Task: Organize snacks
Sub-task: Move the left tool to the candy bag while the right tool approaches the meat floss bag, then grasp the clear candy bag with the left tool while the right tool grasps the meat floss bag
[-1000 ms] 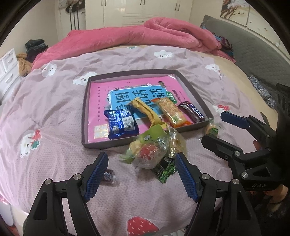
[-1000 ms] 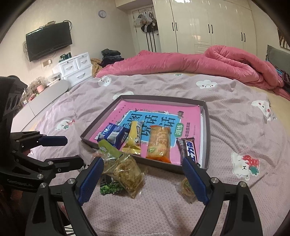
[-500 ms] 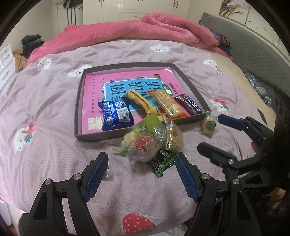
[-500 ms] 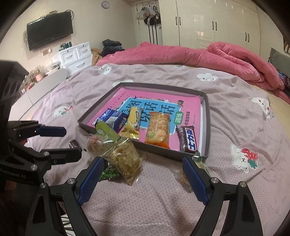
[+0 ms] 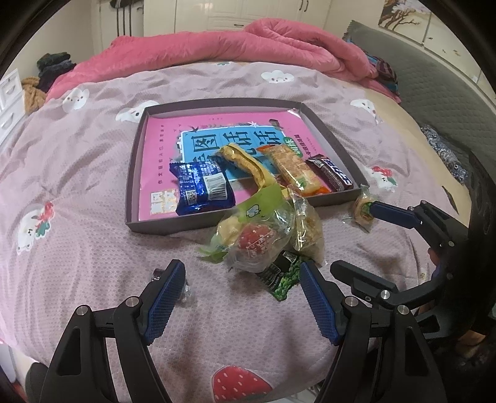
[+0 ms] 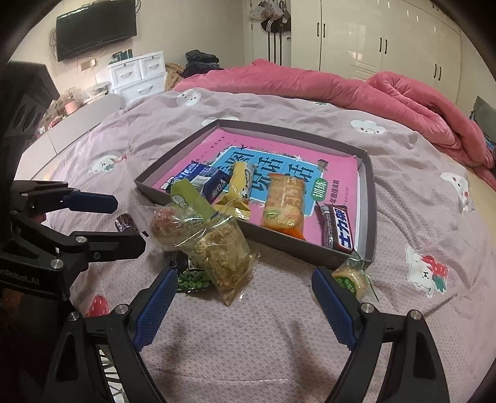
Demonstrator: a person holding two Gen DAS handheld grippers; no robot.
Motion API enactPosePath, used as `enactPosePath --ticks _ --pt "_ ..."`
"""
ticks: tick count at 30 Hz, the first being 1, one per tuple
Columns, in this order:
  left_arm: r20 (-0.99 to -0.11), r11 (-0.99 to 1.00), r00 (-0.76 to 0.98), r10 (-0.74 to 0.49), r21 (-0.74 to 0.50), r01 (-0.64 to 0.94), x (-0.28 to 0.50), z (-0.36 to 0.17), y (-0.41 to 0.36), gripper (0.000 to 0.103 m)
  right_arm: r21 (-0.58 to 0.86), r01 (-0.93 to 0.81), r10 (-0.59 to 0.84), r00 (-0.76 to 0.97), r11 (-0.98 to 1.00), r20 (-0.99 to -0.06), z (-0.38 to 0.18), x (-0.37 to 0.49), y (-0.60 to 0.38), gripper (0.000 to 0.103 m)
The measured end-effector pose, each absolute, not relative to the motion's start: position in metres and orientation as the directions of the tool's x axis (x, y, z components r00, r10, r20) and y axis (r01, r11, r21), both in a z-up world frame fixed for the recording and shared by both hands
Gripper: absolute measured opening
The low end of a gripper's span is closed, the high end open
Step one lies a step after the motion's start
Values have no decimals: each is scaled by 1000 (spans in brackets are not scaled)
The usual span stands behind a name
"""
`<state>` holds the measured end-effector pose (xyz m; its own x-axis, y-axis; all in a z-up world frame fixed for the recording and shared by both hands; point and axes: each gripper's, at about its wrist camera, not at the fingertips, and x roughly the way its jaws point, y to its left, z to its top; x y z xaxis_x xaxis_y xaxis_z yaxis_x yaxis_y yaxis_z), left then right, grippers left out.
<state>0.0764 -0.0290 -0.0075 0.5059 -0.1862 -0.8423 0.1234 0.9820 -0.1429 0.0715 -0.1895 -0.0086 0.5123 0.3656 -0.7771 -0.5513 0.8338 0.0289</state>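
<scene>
A grey tray (image 5: 173, 224) on the bed holds a blue packet (image 5: 201, 186), a yellow packet (image 5: 245, 161), an orange cracker pack (image 5: 294, 170) and a chocolate bar (image 5: 330, 173). Piled in front of it are a clear bag with a green label (image 5: 254, 229), a crumbly bag (image 6: 223, 254) and a green pea packet (image 6: 192, 279). My left gripper (image 5: 240, 269) is open just before that pile. My right gripper (image 6: 243, 274) is open too, with a round cake (image 6: 352, 279) outside its right finger. A small dark candy (image 6: 125, 223) lies by the left gripper.
A pink book (image 5: 161, 136) lines the tray. A rumpled pink quilt (image 5: 217, 43) lies across the far side of the bed. White drawers (image 6: 139, 74) and a wall television (image 6: 96, 28) stand to the left, wardrobes behind. The near bed edge is close under both grippers.
My right gripper has come down and in toward the snacks before the tray, and its far finger now sits beside the round cake. The jaws and the snacks are unchanged.
</scene>
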Motion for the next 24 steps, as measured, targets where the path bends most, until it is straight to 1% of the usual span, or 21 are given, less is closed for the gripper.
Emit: enactPosePath --ticks 24 --pt "-852 978 480 -208 -166 129 96 -23 -26 77 40 -547 349 474 836 -809 -32 95 -177 88"
